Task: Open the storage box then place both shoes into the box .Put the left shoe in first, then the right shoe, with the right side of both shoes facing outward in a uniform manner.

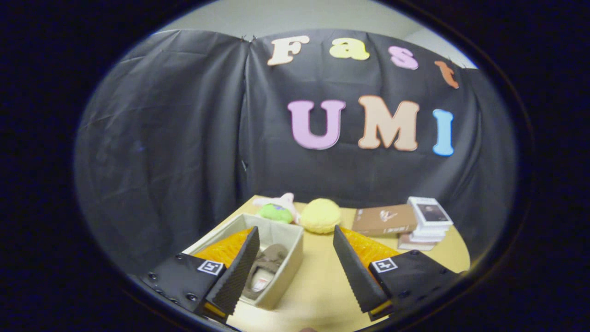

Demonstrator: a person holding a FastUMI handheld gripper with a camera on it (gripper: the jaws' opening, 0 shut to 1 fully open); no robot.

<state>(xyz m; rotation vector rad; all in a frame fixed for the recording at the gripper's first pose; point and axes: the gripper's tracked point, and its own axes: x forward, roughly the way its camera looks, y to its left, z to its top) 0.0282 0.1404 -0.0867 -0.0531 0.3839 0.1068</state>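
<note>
A handheld gripper (295,258) is hovering above a tan table (318,286), its two fingers spread wide apart and grasping nothing. At about eleven o'clock from the fingers, the pale storage box (281,276) is sitting open, partly behind one finger, with a brown shoe (267,267) lying inside, its opening facing up; whether a second shoe is lying beside it cannot be told. The released fingers, held back from the box, are suggesting a placing step just finished. Beyond, at twelve o'clock, a green plush toy (275,212) and a yellow cushion (320,215) are resting near the wall, while at one o'clock a brown carton (385,220) is lying beside a stack of books (428,221), well apart from the box.
</note>
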